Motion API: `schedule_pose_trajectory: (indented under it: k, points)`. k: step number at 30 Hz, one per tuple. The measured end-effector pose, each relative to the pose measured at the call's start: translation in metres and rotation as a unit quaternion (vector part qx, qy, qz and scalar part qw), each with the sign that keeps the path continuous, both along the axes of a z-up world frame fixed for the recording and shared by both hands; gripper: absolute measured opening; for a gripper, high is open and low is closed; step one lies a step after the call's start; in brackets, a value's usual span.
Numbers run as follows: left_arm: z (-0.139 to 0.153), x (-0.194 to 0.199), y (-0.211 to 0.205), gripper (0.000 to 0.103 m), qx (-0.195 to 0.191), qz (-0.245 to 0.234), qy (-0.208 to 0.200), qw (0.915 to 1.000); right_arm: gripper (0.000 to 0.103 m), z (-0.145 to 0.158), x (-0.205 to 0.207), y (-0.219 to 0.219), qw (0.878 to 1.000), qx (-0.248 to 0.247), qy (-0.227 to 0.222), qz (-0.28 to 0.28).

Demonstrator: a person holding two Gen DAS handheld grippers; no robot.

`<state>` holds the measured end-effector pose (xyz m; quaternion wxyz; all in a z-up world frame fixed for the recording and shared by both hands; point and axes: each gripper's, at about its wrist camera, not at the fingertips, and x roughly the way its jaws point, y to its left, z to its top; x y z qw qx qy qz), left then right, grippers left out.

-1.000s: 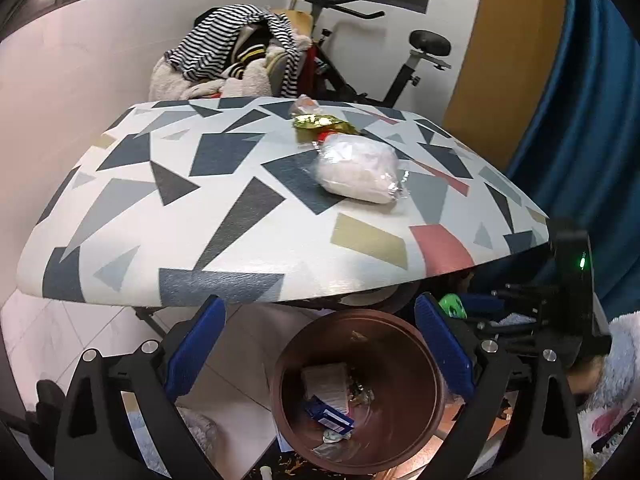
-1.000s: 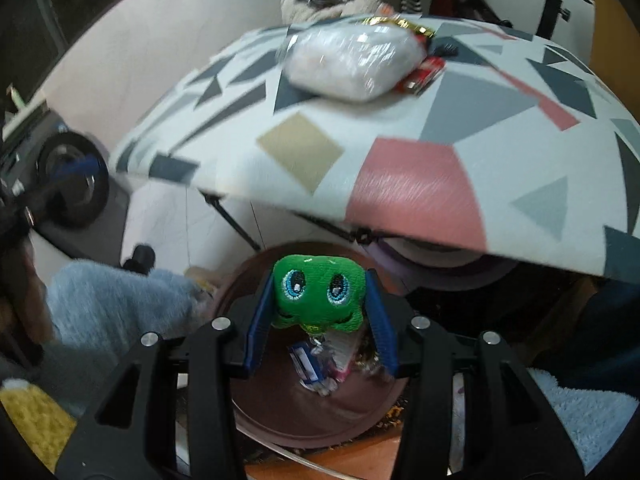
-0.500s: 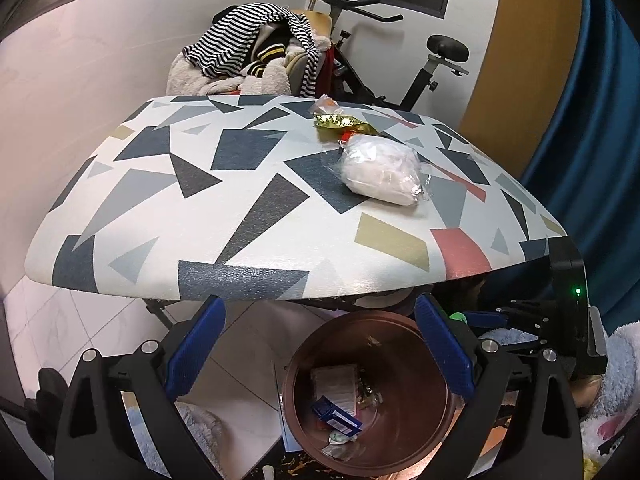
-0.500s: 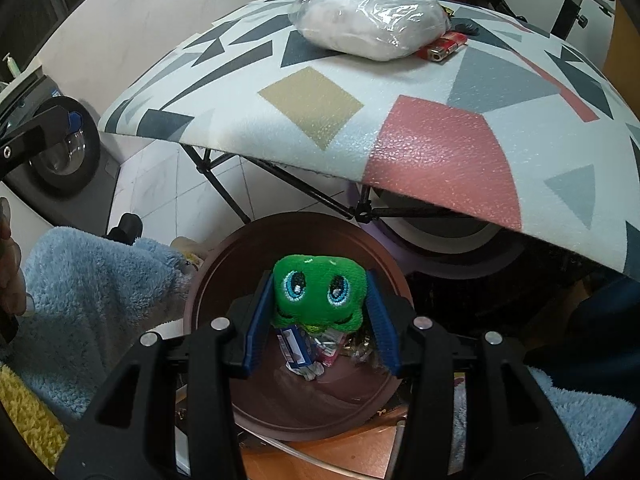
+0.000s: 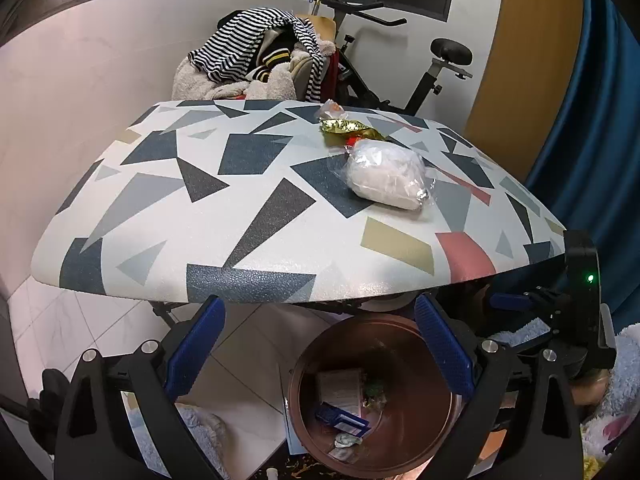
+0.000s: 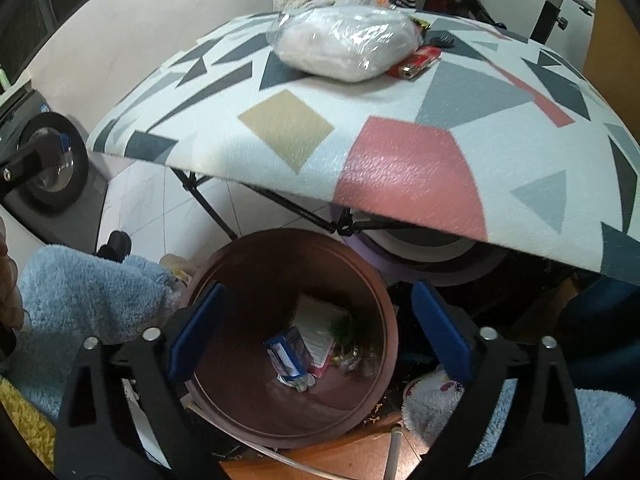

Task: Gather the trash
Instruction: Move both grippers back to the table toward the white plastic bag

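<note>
My right gripper (image 6: pixel 318 286) hangs over a brown round bin (image 6: pixel 240 264), its jaws opening wide with nothing between them. A green plush toy (image 6: pixel 344 326) lies blurred inside the bin beside a blue box (image 6: pixel 288 352) and paper scraps. In the left wrist view my left gripper (image 5: pixel 318 300) stands open and empty over the near edge of the same bin (image 5: pixel 320 344). On the patterned table (image 5: pixel 240 200) lie a white plastic bag (image 5: pixel 384 178), a gold wrapper (image 5: pixel 348 128) and a small clear wrapper (image 5: pixel 332 109). A red lighter (image 6: pixel 416 62) lies beside the bag (image 6: pixel 344 46).
The table's edge (image 6: pixel 400 200) overhangs the far side of the bin, with folding legs (image 6: pixel 212 208) below. A fluffy blue sleeve (image 6: pixel 92 292) is left of the bin. An exercise bike (image 5: pixel 436 64) and a chair piled with clothes (image 5: pixel 260 52) stand behind the table.
The right gripper's jaws have let go of the green plush toy, which has dropped into the bin. The left gripper has stayed open and nearly still.
</note>
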<state>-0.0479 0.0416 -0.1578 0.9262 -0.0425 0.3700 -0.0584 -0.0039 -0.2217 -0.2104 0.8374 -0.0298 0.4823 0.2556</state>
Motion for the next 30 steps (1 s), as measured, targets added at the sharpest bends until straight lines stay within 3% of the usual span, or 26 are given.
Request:
schedule_pose_trajectory:
  k: [17,30]
  points:
    - [0.004,0.009,0.012,0.093,-0.019,0.016,-0.002,0.9997,0.097,0.039,0.021,-0.024,0.997,0.001,-0.062,-0.036]
    - [0.003,0.027,0.021,0.093,-0.025,0.025,0.008,0.9993,0.097,0.056,0.049,-0.039,0.996,0.004,-0.082,-0.038]
